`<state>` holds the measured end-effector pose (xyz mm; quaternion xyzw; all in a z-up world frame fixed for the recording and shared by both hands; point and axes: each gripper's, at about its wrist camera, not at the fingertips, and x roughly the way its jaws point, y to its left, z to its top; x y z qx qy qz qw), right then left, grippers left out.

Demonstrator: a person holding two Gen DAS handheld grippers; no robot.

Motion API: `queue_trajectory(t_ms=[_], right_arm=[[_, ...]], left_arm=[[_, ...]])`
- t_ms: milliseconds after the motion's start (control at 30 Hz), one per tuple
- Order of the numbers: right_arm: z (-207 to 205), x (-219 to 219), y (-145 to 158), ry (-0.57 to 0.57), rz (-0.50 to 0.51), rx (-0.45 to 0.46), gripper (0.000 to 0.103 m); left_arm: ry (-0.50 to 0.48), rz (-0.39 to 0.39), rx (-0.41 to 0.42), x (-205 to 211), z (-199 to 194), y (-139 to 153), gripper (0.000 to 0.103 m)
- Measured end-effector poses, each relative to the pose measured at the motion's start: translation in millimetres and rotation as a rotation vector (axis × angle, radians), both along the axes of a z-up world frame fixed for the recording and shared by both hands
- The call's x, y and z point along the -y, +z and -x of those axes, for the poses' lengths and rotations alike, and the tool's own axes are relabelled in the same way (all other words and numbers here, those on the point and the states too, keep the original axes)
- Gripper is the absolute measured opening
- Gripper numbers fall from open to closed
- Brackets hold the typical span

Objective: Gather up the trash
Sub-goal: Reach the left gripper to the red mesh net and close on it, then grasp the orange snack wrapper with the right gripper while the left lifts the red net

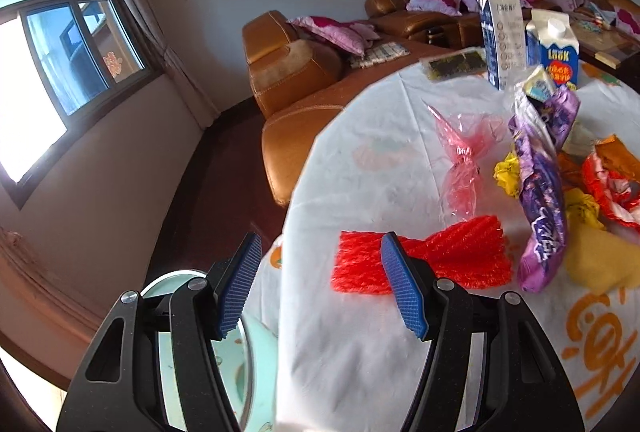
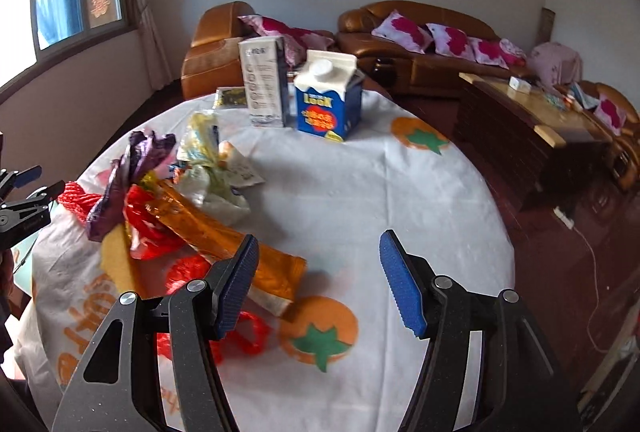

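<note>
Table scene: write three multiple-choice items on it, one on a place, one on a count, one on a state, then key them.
1. Where does the red mesh lie?
A. near the table's edge
B. on the sofa
C. atop a carton

2. How many cartons stand upright at the far side?
A. one
B. two
C. four

3. How is the right gripper?
A. shut on a wrapper
B. open, holding nothing
C. clamped on a carton

Key: A, it lies on the tablecloth by the rim; B, the tall carton and the blue carton stand side by side; B, its jaws stand apart over bare cloth.
</note>
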<state>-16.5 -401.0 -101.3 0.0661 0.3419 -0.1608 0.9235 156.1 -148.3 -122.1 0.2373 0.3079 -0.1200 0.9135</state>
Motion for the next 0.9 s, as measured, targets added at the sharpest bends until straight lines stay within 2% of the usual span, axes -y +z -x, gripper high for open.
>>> queue_trajectory(t_ms=[67,233,400,500,733,900], right_arm=[[1.3,5.1,-5.7,-0.004,-0.009,-0.004,0.064],[-3.7,11.3,-16.5,-0.005,-0.025,-0.019,0.064],[-4.6,14.4,-25.7,-0.027,-0.041,-0.038,0.064],[-1.8,18.0,-27.5,-0.049,-0.062,-0.038,0.064],[-0.2,19.3,-29.8,-0.053,-0.121,-0.032,0.064],[3.6,26.0,-27.1,-0.095,-0.129,-0.016,0.064]], left_arm=[[0.003,0.004,-0.044,2.1,-6.3,-10.7,0.062],[-0.006,0.016,-0.048,6.0,-5.9,-19.3,0.058],[-0.062,0.018,-0.059,15.5,0.8,-24.9,0.029],[-0.076,0.027,-0.069,17.8,3.9,-25.8,0.019],[-0.070,0.088,-0.083,6.9,12.6,-13.6,0.013],[-0.043,0.134,-0.047,-14.1,23.3,4.1,0.013]])
